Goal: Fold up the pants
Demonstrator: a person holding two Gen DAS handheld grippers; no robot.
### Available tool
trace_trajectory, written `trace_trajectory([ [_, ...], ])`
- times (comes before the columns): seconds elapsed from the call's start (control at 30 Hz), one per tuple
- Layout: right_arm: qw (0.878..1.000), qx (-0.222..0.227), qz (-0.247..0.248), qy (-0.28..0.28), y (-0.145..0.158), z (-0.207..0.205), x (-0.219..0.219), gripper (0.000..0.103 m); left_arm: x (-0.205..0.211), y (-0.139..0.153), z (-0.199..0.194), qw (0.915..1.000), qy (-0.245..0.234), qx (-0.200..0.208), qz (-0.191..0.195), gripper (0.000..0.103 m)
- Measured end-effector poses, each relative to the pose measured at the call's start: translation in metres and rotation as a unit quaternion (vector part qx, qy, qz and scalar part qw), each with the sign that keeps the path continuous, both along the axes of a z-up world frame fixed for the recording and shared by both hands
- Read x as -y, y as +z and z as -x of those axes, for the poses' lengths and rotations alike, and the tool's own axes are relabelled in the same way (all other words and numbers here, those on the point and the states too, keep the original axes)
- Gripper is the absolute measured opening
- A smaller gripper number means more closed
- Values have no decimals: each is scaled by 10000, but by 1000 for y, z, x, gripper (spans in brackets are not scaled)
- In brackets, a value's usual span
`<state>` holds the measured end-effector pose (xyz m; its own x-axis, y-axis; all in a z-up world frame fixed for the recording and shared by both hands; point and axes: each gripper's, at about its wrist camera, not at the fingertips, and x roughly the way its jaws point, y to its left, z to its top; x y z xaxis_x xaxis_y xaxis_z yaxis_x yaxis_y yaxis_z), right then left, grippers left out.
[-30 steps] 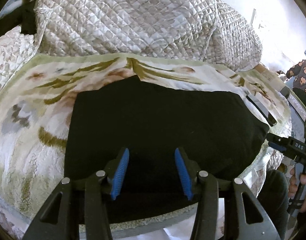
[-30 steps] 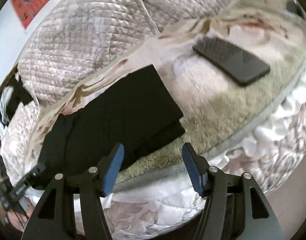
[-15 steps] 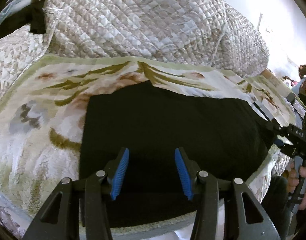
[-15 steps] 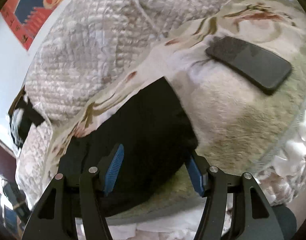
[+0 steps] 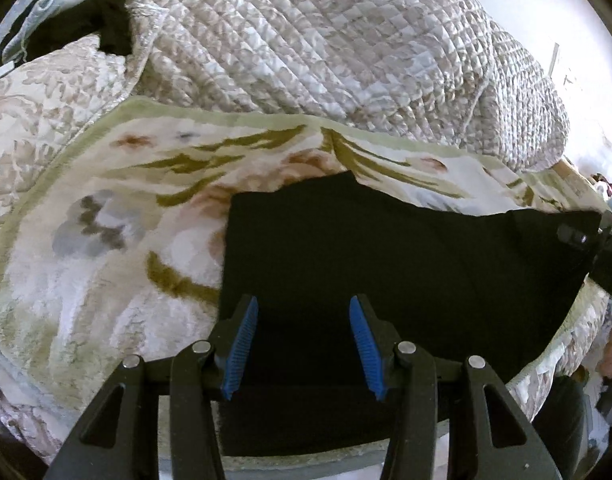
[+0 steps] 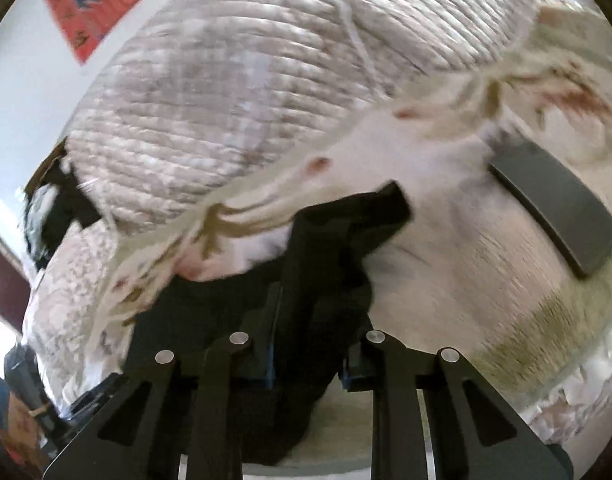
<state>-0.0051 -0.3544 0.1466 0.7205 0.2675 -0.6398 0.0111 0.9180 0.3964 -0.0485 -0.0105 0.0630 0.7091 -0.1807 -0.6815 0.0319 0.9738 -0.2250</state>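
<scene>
Pants [image 5: 386, 264] lie flat on blanket [image 5: 85, 280], long axis 9-to-3. Your right gripper [image 6: 310, 344] just closed, pinching their 3 o'clock end; left gripper [image 5: 303, 336] gapes empty near their 9 o'clock end. Carry right's end toward 9.

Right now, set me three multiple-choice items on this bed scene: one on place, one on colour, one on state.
1. Where does the phone lie?
A. on the floral blanket
B. on the pants
C. in the left claw

2. What colour are the pants?
A. white
B. black
C. red

3. How is the right claw?
A. wide open over the blanket
B. shut on the pants
C. holding the phone

Answers: 1 A, it rests on the blanket, apart from the pants; 2 B, the cloth is black; 3 B, dark cloth is bunched between its just-closed pads.
</scene>
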Motion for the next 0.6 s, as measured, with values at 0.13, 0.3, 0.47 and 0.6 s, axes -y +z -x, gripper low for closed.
trace_trajectory([
  [0.13,9979,302,124,564,26,-5,-45,22,-11,1,1,9998,173,18,22,51],
  [0.3,9867,522,231,1521,34,-6,-117,22,-27,0,2,9992,397,11,33,51],
  [0.47,9689,99,298,2455,-11,-10,-185,22,-51,-2,6,9972,738,-9,77,51],
  [0.6,9539,-333,691,2900,-61,-6,-222,22,-68,-6,10,9955,932,-87,153,51],
])
